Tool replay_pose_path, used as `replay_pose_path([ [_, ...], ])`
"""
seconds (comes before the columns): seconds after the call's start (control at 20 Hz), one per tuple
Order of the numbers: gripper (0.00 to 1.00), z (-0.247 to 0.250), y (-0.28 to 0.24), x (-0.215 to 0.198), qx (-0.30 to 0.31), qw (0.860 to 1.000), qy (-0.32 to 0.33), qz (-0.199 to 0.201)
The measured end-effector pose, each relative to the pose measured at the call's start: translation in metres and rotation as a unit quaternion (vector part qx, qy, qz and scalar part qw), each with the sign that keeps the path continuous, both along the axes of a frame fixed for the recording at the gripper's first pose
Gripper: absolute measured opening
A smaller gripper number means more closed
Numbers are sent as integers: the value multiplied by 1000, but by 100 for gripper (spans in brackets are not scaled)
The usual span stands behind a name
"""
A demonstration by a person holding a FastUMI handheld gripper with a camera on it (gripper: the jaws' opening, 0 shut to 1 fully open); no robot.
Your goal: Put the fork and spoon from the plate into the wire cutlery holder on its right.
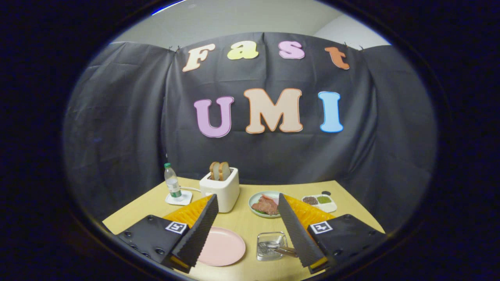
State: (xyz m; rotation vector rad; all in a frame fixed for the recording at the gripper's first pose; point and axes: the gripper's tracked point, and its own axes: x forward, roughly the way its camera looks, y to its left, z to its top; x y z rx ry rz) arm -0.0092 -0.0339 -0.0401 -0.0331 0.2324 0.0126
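Claw (247, 230) spread, empty, high above table (250, 224). Plate (221, 246) bare, cutlery in holder (270, 245); task looks done, just withdraw.

On the surface (242, 222) stand one toaster (220, 189) with two bread slices (219, 171), one water bottle (172, 181) and one wire cutlery holder (270, 245). There are two plates: a pink plate (222, 246) and a plate of meat (265, 203). One divided tray (320, 201) holds two kinds of food.

The round pink plate (221, 246) is lying bare and flat on the worktop; just to its right, the wire cutlery holder (270, 245) is holding utensils, handles jutting rightward.
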Motion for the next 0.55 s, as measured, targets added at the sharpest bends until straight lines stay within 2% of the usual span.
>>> replay_pose_path([
  [0.25, 98, 9, -7, 3, -23, 998, -48, -20],
  [0.55, 98, 19, -7, 5, -23, 997, -64, -24],
])
